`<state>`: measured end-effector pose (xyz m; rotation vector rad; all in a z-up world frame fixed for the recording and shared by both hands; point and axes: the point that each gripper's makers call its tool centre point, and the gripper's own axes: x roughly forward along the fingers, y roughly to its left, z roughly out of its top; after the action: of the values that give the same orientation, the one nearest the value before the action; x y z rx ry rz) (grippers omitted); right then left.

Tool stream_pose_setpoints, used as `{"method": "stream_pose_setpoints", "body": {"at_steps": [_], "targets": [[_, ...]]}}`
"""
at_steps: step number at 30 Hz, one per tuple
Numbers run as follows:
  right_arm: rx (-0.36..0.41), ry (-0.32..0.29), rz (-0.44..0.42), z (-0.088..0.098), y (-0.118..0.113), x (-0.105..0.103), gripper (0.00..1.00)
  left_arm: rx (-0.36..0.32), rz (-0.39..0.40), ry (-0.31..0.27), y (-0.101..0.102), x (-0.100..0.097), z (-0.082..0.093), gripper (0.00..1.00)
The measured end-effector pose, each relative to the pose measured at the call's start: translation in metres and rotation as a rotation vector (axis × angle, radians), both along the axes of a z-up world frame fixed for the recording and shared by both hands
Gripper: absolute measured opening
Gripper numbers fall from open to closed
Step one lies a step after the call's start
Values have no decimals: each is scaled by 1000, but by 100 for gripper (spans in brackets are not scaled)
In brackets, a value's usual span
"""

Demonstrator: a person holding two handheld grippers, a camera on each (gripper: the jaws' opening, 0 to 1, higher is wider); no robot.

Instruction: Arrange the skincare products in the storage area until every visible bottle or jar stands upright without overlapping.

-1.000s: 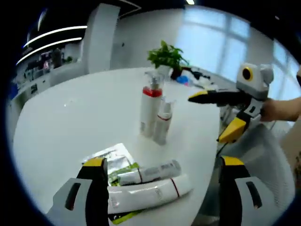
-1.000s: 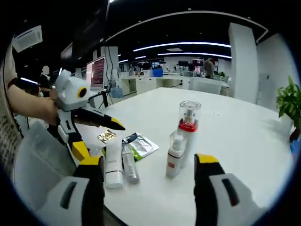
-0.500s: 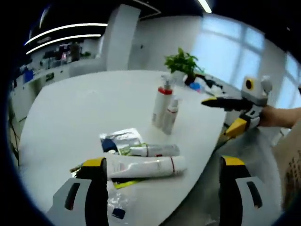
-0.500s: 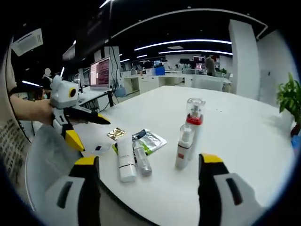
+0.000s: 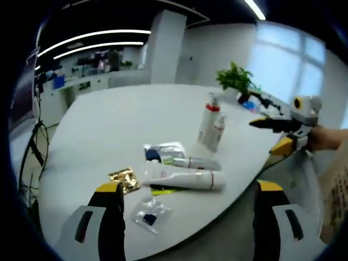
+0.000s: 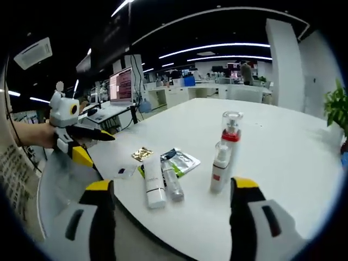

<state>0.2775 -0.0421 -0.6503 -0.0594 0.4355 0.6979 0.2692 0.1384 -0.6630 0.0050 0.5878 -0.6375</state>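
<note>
White, smooth, round-edged desk in an open office, with a potted plant at its far edge beyond the left tool. Ahead of that tool lie flat foil and clear sachets: a gold sachet just beyond its left jaw, a clear sachet between the jaws, and a silvery pouch farther off. Across these lie two products on their sides, side by side: a large white tube nearer the tool and a slimmer grey tube behind it. Farther still stand two upright cylindrical bottles, touching or nearly so: a tall pump bottle with a red collar and clear cap, and a shorter spray bottle. In the right gripper view the same tubes lie ahead and left of the right tool, the bottles ahead between its jaws. Both tools have jaws spread wide, gripping nothing, held off the desk edge.
</note>
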Motion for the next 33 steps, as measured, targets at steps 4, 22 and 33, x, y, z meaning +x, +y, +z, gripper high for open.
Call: {"method": "stream_pose_setpoints", "body": {"at_steps": [4, 22, 33], "targets": [[-18, 5, 15, -3, 2, -2, 88, -1, 37, -2, -1, 1, 5, 97], [-38, 62, 57, -11, 21, 3, 78, -15, 39, 10, 0, 5, 6, 97], [-129, 81, 211, -31, 75, 11, 67, -57, 66, -6, 12, 0, 14, 97]]}}
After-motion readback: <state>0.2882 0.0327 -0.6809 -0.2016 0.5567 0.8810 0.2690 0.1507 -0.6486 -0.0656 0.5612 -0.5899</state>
